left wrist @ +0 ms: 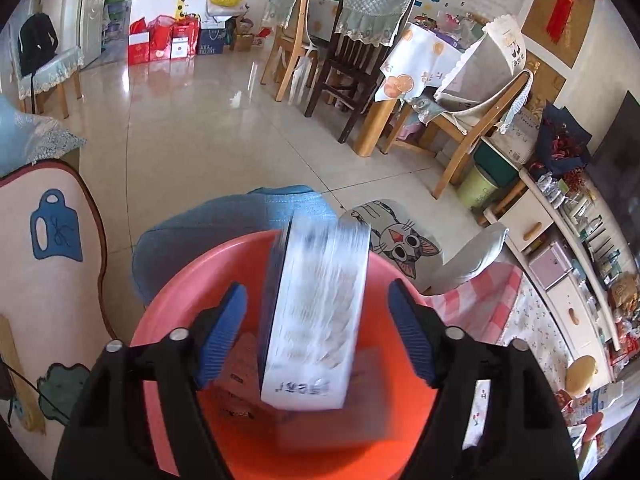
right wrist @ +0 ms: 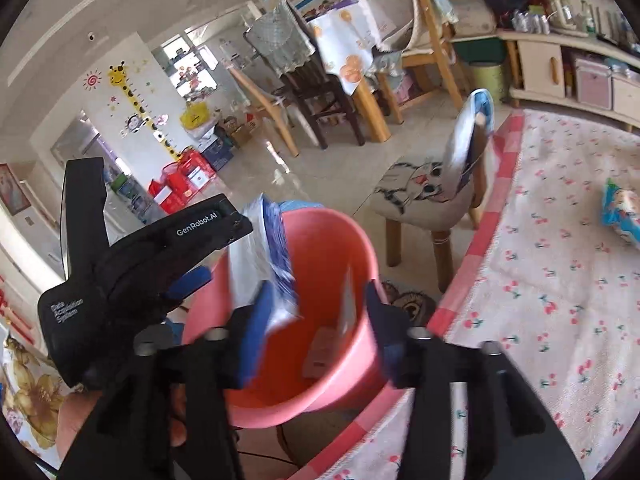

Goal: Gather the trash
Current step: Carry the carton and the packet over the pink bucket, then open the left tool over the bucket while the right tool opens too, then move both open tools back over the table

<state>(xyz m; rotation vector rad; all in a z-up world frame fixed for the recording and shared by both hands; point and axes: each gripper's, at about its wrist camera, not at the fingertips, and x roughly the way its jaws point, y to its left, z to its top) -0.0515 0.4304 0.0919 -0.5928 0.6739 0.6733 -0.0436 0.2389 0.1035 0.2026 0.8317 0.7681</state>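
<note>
Both tongs, left [left wrist: 318,332] and right [right wrist: 316,332], open above pink bucket [left wrist: 168,308], white packet [left wrist: 316,320] loose between left pads.

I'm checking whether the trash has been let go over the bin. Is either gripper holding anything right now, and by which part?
Nothing is held. The white box is between the left gripper pads, untouched, over the pink bucket; the right gripper is open too.

Left wrist view: close above the pink bucket [left wrist: 168,320], angled downward; beyond it the tiled floor [left wrist: 192,132] and dining chairs [left wrist: 352,60].
Right wrist view: also close to the bucket, from its other side, tilted; the left gripper [right wrist: 224,280] shows at left.
Shared: bucket, cat-print stool [right wrist: 420,196], dining chairs.
</note>
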